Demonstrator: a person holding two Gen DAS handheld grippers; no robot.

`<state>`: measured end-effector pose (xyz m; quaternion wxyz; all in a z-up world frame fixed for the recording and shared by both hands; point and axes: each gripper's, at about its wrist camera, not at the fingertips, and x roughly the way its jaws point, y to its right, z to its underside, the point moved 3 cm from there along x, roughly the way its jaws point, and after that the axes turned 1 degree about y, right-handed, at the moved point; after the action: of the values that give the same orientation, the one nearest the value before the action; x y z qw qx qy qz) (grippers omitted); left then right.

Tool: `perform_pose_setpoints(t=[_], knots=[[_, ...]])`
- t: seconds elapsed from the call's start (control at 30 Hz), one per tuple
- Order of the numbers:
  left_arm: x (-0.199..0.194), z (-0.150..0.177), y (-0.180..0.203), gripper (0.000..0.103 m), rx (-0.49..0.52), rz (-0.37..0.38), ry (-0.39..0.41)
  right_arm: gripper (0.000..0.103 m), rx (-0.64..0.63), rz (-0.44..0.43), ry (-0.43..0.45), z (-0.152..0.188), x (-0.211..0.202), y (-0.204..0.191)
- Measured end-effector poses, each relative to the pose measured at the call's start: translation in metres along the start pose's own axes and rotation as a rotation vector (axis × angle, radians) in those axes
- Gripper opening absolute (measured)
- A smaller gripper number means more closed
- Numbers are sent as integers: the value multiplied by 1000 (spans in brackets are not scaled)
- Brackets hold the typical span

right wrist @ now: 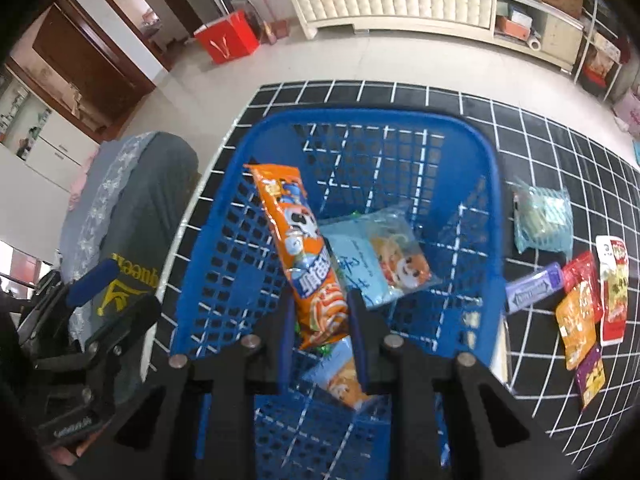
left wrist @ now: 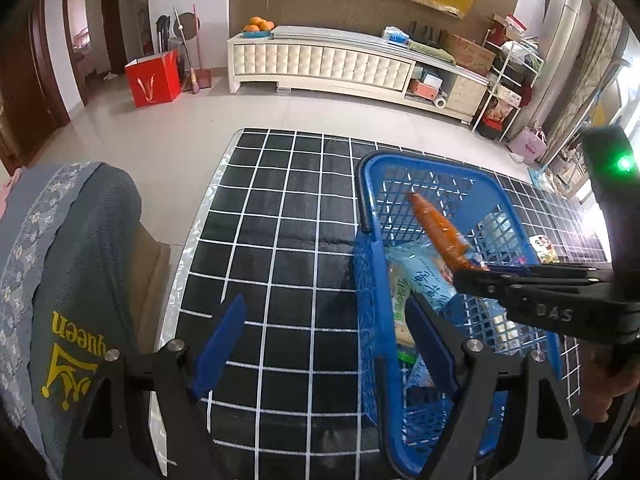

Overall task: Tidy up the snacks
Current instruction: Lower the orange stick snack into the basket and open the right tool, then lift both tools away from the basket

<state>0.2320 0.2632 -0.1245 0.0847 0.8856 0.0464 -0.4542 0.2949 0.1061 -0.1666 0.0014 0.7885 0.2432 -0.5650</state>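
Observation:
A blue plastic basket [right wrist: 476, 148] stands on the black grid tablecloth [left wrist: 280, 216]. My right gripper [right wrist: 320, 300] is shut on a long orange snack pack [right wrist: 296, 236] and holds it over the basket; it shows in the left wrist view [left wrist: 436, 228] too. Light blue snack packs [right wrist: 372, 256] lie inside the basket. My left gripper [left wrist: 324, 320] is open and empty at the basket's left wall [left wrist: 366, 280]. Several loose snack packs [right wrist: 576, 300] lie on the cloth right of the basket.
A grey chair back with yellow lettering [left wrist: 76, 280] stands at the table's left edge. A white cabinet [left wrist: 328, 64] and a red bag [left wrist: 154, 80] stand on the floor beyond the table.

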Motion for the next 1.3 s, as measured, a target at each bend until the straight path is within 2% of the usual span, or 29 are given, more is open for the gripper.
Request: perform_pose_setpoints(t=[0.23, 0.33, 0.37, 0.4, 0.47, 0.5, 0.73, 0.83, 1.23, 1.3], knots=[[15, 1, -5, 80, -8, 26, -24, 29, -16, 37, -32, -9, 28, -11], [14, 2, -10, 80, -25, 29, -24, 32, -65, 44, -66, -11, 38, -19], [12, 3, -11, 80, -27, 23, -24, 39, -68, 55, -70, -12, 40, -20], [11, 4, -13, 80, -30, 19, -24, 57, -63, 64, -67, -13, 40, -20], [7, 6, -16, 80, -34, 13, -25, 78, -63, 58, -58, -13, 36, -21], [6, 7, -17, 80, -36, 16, -25, 82, -67, 63, -46, -13, 32, -21], [-14, 9, -7, 80, -38, 16, -10, 84, -76, 42, 2, -6, -2, -19], [-28, 8, 6, 80, -26, 20, 8, 85, -86, 60, 32, 0, -21, -16], [-76, 3, 58, 80, 30, 31, 68, 85, -64, 40, 131, 29, -96, 11], [-81, 2, 69, 80, 42, 27, 74, 90, -51, 38, 156, 33, -108, 19]])
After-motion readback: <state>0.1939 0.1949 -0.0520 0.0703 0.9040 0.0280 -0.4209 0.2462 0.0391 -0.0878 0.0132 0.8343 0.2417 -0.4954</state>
